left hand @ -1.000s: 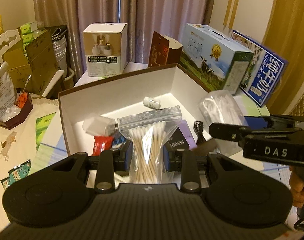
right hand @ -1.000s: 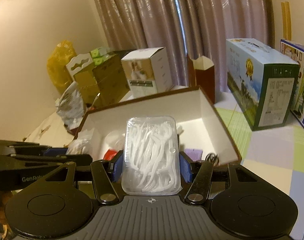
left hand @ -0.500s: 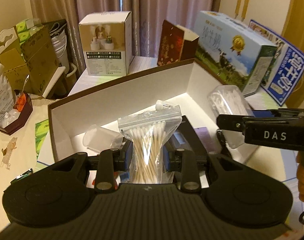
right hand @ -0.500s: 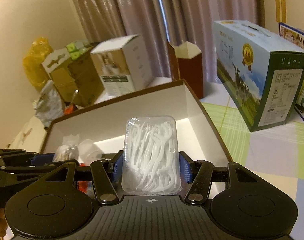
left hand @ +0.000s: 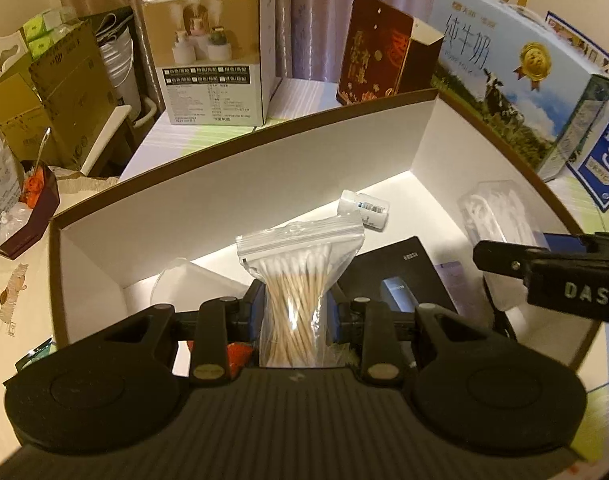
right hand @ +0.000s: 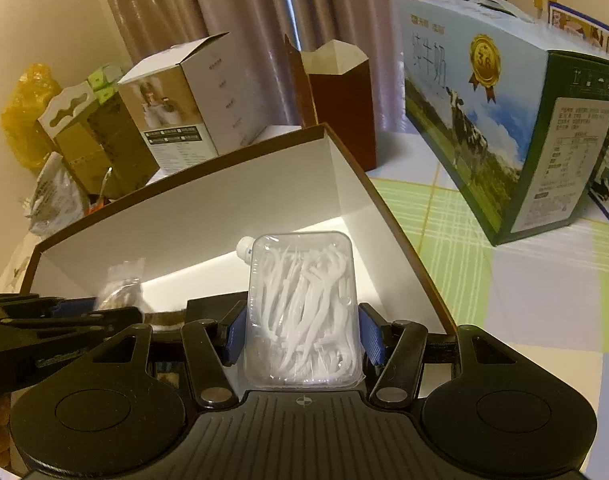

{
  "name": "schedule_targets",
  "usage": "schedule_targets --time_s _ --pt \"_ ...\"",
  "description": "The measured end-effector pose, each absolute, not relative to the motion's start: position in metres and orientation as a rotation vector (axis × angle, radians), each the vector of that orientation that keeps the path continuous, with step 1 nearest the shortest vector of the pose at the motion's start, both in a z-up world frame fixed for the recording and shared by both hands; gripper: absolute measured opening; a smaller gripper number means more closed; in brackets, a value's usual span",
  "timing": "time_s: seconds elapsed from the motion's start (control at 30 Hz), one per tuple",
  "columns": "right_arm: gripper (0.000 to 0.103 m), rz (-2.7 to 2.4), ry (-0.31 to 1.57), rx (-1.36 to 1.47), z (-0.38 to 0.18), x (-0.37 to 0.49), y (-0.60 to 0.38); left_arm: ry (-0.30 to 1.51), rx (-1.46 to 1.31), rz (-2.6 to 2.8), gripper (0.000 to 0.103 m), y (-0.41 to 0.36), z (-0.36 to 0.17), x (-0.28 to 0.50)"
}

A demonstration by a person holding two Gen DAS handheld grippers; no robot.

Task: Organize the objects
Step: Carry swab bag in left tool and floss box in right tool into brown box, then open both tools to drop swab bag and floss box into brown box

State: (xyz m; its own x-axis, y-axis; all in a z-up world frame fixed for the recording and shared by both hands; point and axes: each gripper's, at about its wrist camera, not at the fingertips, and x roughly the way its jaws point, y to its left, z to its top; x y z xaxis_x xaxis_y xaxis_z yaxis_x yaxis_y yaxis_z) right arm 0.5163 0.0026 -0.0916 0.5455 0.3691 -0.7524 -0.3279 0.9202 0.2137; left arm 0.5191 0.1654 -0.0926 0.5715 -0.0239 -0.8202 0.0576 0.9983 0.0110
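Observation:
My left gripper point(left hand: 295, 312) is shut on a clear zip bag of cotton swabs point(left hand: 298, 280), held upright over the open white box with a brown rim point(left hand: 232, 184). My right gripper point(right hand: 302, 330) is shut on a clear plastic case of white floss picks point(right hand: 304, 304), also over the box point(right hand: 208, 216). In the left wrist view the right gripper's black arm point(left hand: 564, 280) and the floss case point(left hand: 492, 212) show at the right. Inside the box lie a small white bottle point(left hand: 364, 206), a black flat pack point(left hand: 400, 276), a clear cup point(left hand: 184, 284) and a red packet point(left hand: 236, 354).
Behind the box stand a white carton point(left hand: 212, 56), a dark red carton point(left hand: 384, 56) and a blue milk carton point(left hand: 512, 72). A dark tray with bags point(left hand: 20, 208) sits at the left. The checked tablecloth point(right hand: 504, 272) lies right of the box.
Both grippers have moved forward over the box, each still holding its item; the box's inside now fills more of both views.

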Motion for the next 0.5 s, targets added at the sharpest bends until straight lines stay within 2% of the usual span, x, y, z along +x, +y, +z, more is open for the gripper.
schedule_targets --time_s 0.1,0.2,0.27,0.4,0.5 --pt "0.054 0.408 0.905 0.039 -0.093 0.520 0.007 0.972 0.028 -0.049 0.029 0.166 -0.098 0.526" --pt "0.054 0.406 0.904 0.038 -0.095 0.521 0.009 0.973 0.022 -0.051 0.039 0.166 -0.099 0.527" --pt "0.054 0.406 0.902 0.036 -0.095 0.521 0.010 0.968 0.022 -0.057 0.051 0.166 -0.099 0.527" --pt "0.054 0.402 0.884 0.015 -0.097 0.523 0.015 0.964 0.025 -0.059 0.059 0.168 -0.099 0.526" --pt "0.055 0.408 0.873 0.003 -0.100 0.523 0.018 0.965 0.017 -0.067 0.070 0.170 -0.099 0.524"
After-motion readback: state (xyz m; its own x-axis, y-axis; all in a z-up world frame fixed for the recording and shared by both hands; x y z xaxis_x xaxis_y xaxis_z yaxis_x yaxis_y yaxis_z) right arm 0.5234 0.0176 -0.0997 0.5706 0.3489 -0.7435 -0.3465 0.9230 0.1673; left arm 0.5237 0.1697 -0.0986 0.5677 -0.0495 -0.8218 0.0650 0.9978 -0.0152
